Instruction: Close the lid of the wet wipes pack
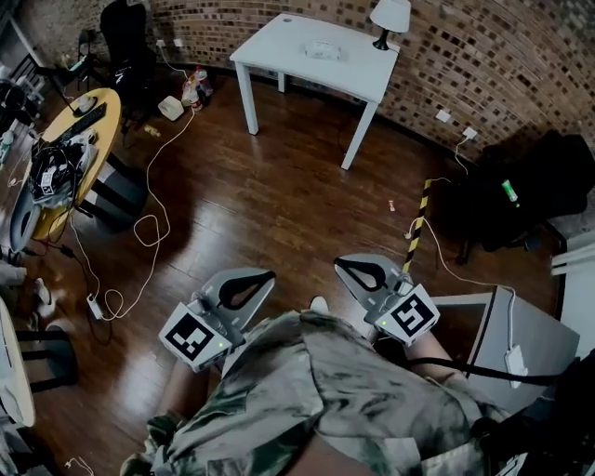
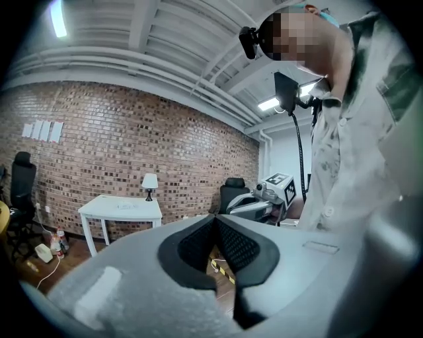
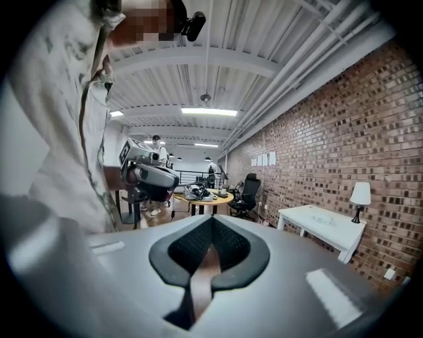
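Tongs: two pairs, both low in the head view and held close to the person's body.
Left side: in the left gripper view the left tongs [image 2: 215, 220] have their jaws pressed together at the tips. Nothing is between them. A small gap lower down shows only the floor.
Right side: in the right gripper view the right tongs [image 3: 211, 220] have their tips touching too. Nothing is held, and only brown floor shows through the gap below.
Where the tongs are: in the head view the left pair is at the lower middle left and the right pair at the lower middle right. They are near each other but apart.
Person: a green and tan patchy shirt [image 1: 344, 390] fills the bottom of the head view.
Wet wipes: the small flat white wet wipes pack [image 1: 323, 49] lies on the white four-legged desk [image 1: 279, 46] at the upper middle of the head view, well apart from both tongs. It is too small to tell how its lid sits.
Lamp: a small white-shaded lamp with a dark foot [image 1: 389, 19] stands on the same desk, to the right of the pack.
Floor: the dark brown wooden floor [image 1: 270, 186] lies between the person and the desk. A thin white cable [image 1: 149, 228] loops across it on the left, and a black and yellow striped strip [image 1: 418, 218] lies on the right.
Left edge: a round yellow wooden desk [image 1: 102, 130] is piled with dark gear.
Wall: a brown brick wall [image 1: 483, 56] runs along the top.
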A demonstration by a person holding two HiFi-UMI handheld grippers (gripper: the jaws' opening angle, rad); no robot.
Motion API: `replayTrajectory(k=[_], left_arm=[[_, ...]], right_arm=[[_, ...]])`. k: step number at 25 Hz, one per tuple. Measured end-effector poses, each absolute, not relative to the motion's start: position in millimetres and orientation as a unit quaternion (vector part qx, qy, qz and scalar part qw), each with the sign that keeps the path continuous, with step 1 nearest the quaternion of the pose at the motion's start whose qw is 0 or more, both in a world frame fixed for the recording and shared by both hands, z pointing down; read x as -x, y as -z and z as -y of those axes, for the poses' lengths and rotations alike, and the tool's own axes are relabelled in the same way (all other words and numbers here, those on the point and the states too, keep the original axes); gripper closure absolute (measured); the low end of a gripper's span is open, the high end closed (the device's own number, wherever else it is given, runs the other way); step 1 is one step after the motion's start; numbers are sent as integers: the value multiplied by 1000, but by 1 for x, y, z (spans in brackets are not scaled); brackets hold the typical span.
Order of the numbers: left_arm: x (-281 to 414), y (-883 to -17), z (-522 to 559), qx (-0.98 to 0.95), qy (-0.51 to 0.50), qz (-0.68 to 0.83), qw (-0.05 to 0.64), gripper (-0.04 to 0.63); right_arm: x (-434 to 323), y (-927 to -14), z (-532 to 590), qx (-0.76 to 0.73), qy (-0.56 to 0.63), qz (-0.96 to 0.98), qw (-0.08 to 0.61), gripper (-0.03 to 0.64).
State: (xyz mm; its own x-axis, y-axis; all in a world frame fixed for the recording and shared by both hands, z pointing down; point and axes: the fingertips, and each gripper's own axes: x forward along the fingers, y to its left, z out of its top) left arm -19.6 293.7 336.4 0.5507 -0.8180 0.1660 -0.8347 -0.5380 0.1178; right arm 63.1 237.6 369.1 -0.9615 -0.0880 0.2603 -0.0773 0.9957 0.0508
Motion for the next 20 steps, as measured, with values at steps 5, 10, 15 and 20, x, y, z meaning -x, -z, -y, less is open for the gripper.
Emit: replayTrajectory(k=[5,10,15,20], left_arm=[[32,-333,-327,-873,-35,476,95,594],[41,-334,-355,-884,-37,457,87,594],[42,-338,-379,-888,-39,450,88,594],[31,-336,-395,-895,-40,436,86,594]], right_arm=[[-47,-364,-275,-34,25,991,129,609],[-40,-366,-304,-62,14,989,135,609],[-32,-366,-331,-62,22,990,125,609],[-37,-362,-351,-64,28,990,118,609]])
